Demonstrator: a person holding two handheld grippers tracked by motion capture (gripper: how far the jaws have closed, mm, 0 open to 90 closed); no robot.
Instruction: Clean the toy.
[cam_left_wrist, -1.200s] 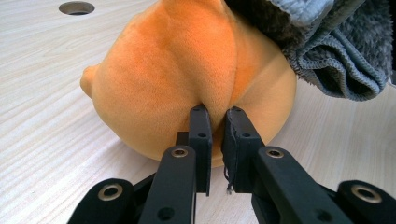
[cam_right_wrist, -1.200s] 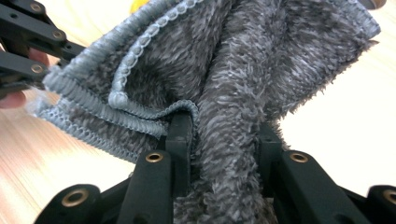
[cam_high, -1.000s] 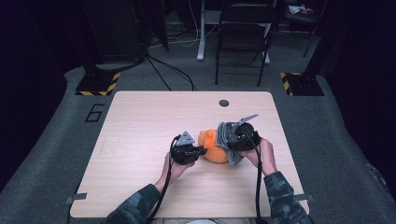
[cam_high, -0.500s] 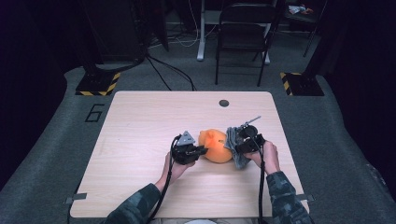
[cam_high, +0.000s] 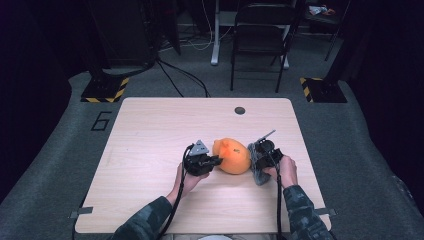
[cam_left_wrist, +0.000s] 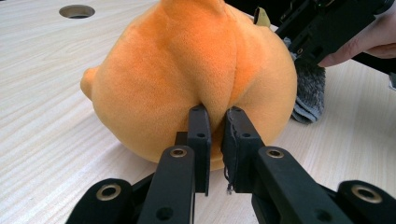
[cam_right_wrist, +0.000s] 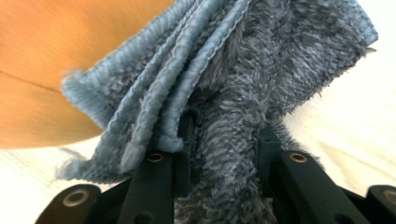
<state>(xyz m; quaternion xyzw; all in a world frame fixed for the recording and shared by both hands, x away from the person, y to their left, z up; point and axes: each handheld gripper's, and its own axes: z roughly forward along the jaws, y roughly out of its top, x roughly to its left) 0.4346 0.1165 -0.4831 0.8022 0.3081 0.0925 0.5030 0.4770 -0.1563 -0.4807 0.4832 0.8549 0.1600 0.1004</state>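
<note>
The left gripper (cam_left_wrist: 215, 116) pinches the orange plush toy (cam_left_wrist: 187, 79); the right gripper (cam_right_wrist: 224, 135) squeezes a grey cloth (cam_right_wrist: 261, 70) (fuzzy) beside it.

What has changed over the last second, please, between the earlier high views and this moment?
The right gripper, shut on the grey cloth, came down from over the top of the orange plush toy to the toy's right side, low by the table. The left gripper stayed where it was, still pinching the toy's fabric, and the toy has not moved.
</note>
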